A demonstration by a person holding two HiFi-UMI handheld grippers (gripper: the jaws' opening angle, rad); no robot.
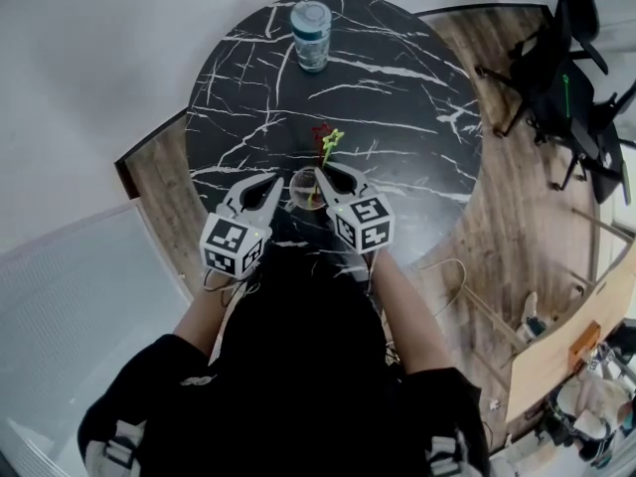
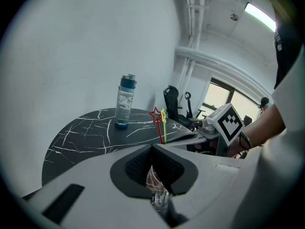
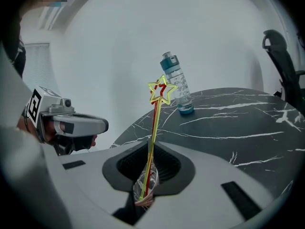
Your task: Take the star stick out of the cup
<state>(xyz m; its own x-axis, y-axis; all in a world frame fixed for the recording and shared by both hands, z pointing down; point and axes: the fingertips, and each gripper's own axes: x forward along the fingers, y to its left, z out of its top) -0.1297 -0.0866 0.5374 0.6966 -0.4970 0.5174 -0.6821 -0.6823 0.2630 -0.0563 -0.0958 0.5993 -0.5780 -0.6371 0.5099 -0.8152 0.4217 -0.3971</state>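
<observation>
A clear cup (image 1: 304, 189) stands near the front edge of the round black marble table (image 1: 397, 117). Two star sticks lean out of it, a red one (image 1: 321, 133) and a yellow-green one (image 1: 332, 139). My left gripper (image 1: 280, 182) is at the cup's left side, shut on the cup's wall (image 2: 155, 182). From the right, my right gripper (image 1: 320, 175) is shut where the sticks leave the cup. The yellow-green star (image 3: 162, 90) stands in front of the red one above the closed jaws (image 3: 151, 144). In the right gripper view I cannot tell whether it grips one stick or both.
A clear water bottle with a teal cap (image 1: 311, 34) stands at the table's far side. Black office chairs (image 1: 566, 78) sit off to the right on the wood floor. A white wall runs behind the table. The person's body presses against the near table edge.
</observation>
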